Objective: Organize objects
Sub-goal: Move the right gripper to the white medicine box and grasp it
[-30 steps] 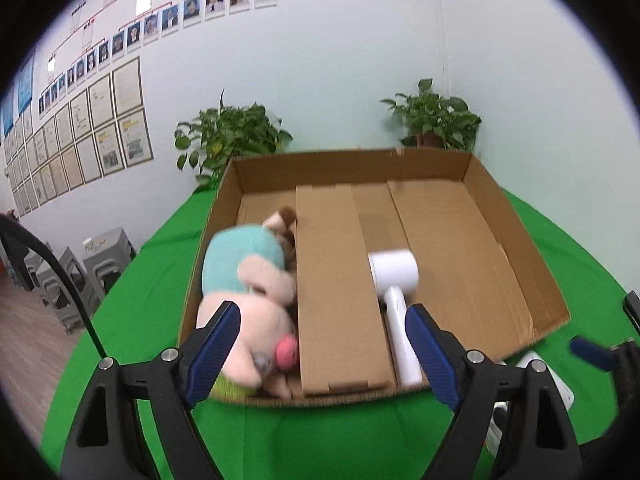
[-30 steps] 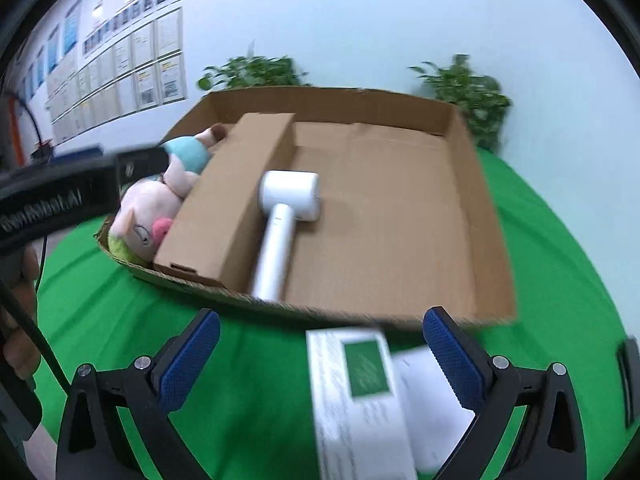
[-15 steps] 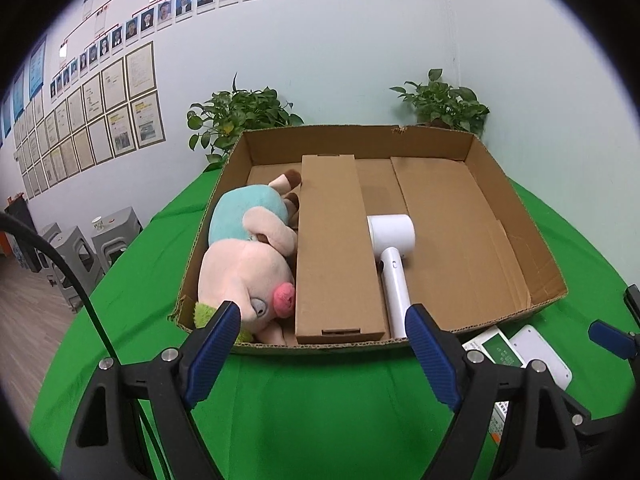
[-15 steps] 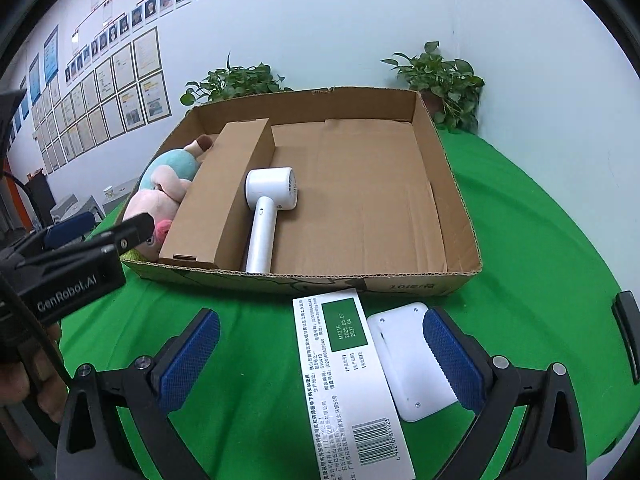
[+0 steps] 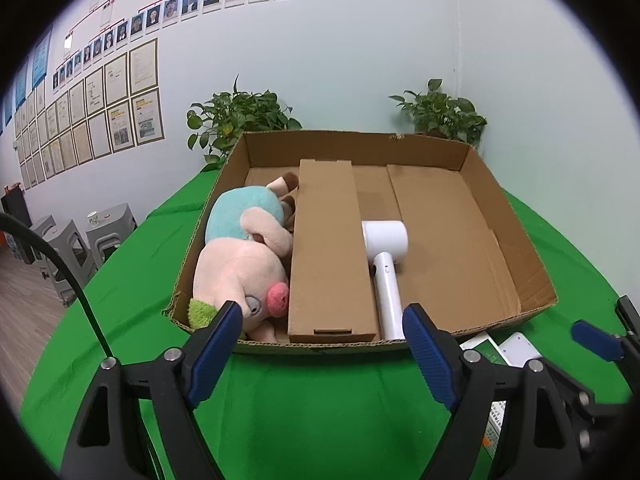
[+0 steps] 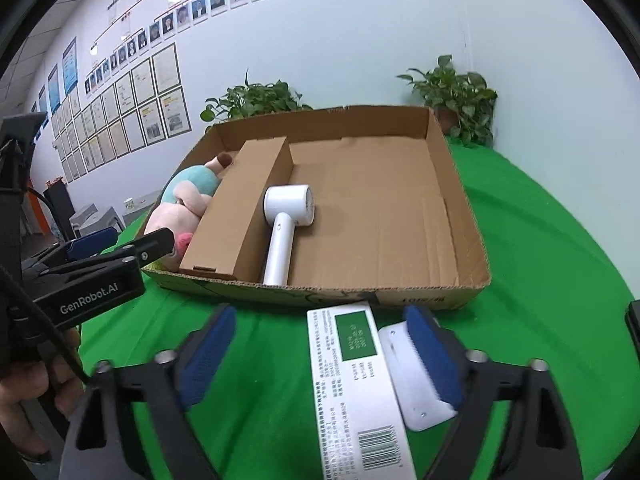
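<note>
- Since half a second ago your right tongs [image 6: 320, 356] have come lower and closer to the desk [image 6: 560, 264]: the white carton [image 6: 352, 380] now lies between the spread blue pads [image 6: 430, 354], and the right pad overlaps the small white device [image 6: 404, 380] beside it.
- Your right tongs stand wide open and grip nothing; the carton and the device lie flat on the green cloth, touching along their long edges, low in the right wrist frame.
- Your left tongs [image 5: 320, 352] are also wide open and empty, hovering over the green desk just before the near wall of the cardboard tray [image 5: 508, 216].
- Inside the tray, at the left of the left wrist frame, lies the plush pig [image 5: 240, 268] on its side, snout toward you.
- A long brown box [image 5: 330, 256] lies just right of the pig, running front to back.
- The white hair dryer [image 5: 386, 264] lies against the right side of that box, handle toward the near wall.
- The right part of the tray floor is bare cardboard.
- Two potted plants [image 5: 236, 120] stand behind the tray against the wall.
</note>
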{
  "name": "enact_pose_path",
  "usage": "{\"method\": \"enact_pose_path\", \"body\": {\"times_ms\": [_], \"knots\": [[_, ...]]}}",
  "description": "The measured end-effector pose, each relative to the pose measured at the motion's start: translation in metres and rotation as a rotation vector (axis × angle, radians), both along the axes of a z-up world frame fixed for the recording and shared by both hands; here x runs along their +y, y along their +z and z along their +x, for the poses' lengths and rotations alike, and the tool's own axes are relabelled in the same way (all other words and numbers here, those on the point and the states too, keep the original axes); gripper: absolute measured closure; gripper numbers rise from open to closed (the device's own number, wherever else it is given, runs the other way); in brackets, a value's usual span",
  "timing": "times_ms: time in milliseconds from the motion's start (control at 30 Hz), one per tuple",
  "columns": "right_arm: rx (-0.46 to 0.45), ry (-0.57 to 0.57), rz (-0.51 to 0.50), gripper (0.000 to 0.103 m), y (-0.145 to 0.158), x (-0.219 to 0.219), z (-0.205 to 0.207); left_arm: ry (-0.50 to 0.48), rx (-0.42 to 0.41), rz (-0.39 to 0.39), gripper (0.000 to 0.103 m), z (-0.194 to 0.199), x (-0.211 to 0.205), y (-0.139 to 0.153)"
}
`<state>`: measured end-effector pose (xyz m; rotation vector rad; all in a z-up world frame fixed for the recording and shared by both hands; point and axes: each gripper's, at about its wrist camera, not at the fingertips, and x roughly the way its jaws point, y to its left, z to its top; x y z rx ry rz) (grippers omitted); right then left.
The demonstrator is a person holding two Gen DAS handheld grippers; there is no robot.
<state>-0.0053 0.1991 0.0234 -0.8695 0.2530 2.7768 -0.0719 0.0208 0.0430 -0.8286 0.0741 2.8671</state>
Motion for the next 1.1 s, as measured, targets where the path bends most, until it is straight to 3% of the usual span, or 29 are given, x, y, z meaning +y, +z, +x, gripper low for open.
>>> {"method": "enact_pose_path", "body": {"times_ms": [33,67,100,133,233,267,300,333,400,467,700,867,1000,1100], "knots": [[-0.006,0.001,0.006,0.048,0.0,0.0,-0.001,-0.006,0.004,-0.006,0.039,0.0,0.001,0.0],[-0.011,0.001,0.012,0.066,0.0,0.001,-0.004,-0.012,0.002,-0.011,0.05,0.0,0.002,0.0],[-0.018,-0.002,0.021,0.075,-0.001,0.001,-0.005,-0.025,-0.014,-0.015,0.079,-0.002,0.003,-0.001],[-0.022,-0.004,0.031,0.075,-0.001,0.0,-0.005,-0.038,-0.031,-0.009,0.096,-0.004,0.004,-0.002],[-0.018,0.001,0.009,0.066,-0.003,0.001,-0.005,-0.054,-0.041,0.016,0.095,-0.004,0.004,-0.003],[-0.024,0.004,-0.002,0.041,-0.004,0.002,-0.007,-0.05,-0.03,0.018,0.094,-0.003,0.004,-0.002],[-0.021,0.005,-0.013,0.01,-0.005,0.003,-0.007,-0.048,-0.022,0.02,0.08,-0.002,0.004,-0.001],[-0.012,0.003,-0.025,0.001,-0.006,0.005,-0.006,-0.055,-0.021,0.023,0.051,-0.001,0.004,0.0],[0.022,-0.017,-0.048,0.001,-0.005,0.01,-0.002,-0.058,-0.014,0.029,0.017,-0.001,0.003,0.001],[0.019,-0.005,-0.066,0.001,-0.005,0.012,-0.002,-0.047,-0.004,0.042,0.017,0.0,0.0,0.002],[0.018,0.079,-0.058,0.001,-0.008,0.014,0.006,-0.064,-0.089,0.088,0.017,-0.007,-0.011,-0.007],[-0.068,0.14,-0.012,0.001,-0.031,0.017,0.028,-0.147,-0.206,0.111,0.017,-0.01,-0.011,-0.026],[-0.172,0.154,-0.044,0.001,-0.059,0.021,0.035,-0.211,-0.293,0.13,0.017,-0.009,-0.001,-0.048],[-0.197,0.173,-0.056,0.002,-0.071,0.013,0.034,-0.256,-0.348,0.173,0.017,-0.007,0.006,-0.058]]}}
